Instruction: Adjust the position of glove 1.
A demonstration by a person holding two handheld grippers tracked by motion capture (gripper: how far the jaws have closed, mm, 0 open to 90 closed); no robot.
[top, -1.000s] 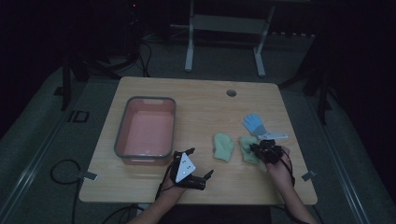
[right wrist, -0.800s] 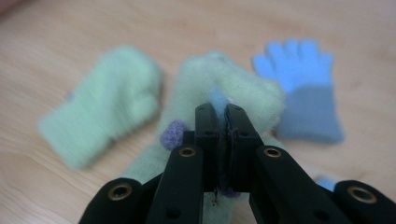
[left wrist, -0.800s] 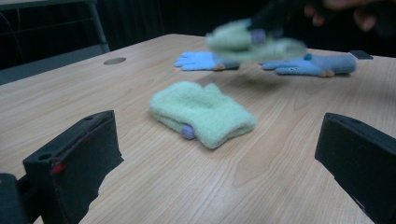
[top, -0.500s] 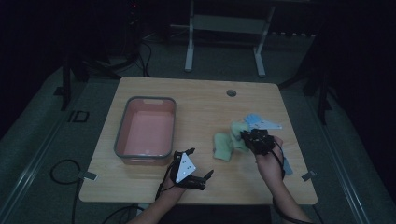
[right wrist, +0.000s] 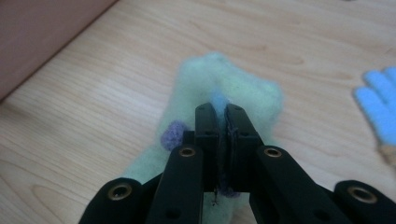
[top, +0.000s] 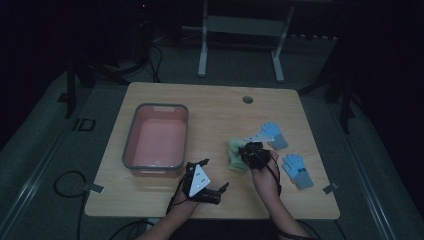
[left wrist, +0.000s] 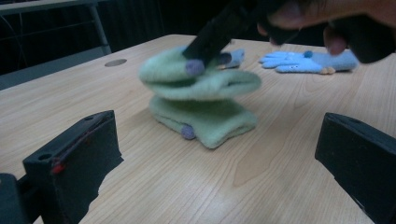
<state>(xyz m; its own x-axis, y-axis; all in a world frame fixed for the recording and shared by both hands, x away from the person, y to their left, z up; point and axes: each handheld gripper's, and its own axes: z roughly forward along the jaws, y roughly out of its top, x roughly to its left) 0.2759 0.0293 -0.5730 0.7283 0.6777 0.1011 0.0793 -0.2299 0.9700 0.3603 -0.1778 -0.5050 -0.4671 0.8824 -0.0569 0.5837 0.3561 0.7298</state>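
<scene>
The wooden table [top: 215, 107] carries a pink tub [top: 156, 141] at its left, unmoved since 1 second ago. Right of centre, 2 green gloves now sit together: 1 lies flat on the wood [left wrist: 205, 121], the other green glove [left wrist: 201, 79] hangs just above it, pinched in the right gripper [top: 253, 154], whose jaws are clamped tight on the knit. A second ago that gripper sat farther right, with the gloves side by side. 2 blue gloves [top: 297, 170] lie well apart at the right. The left gripper [top: 202, 182] rests near the front edge, jaws wide apart, unchanged.
</scene>
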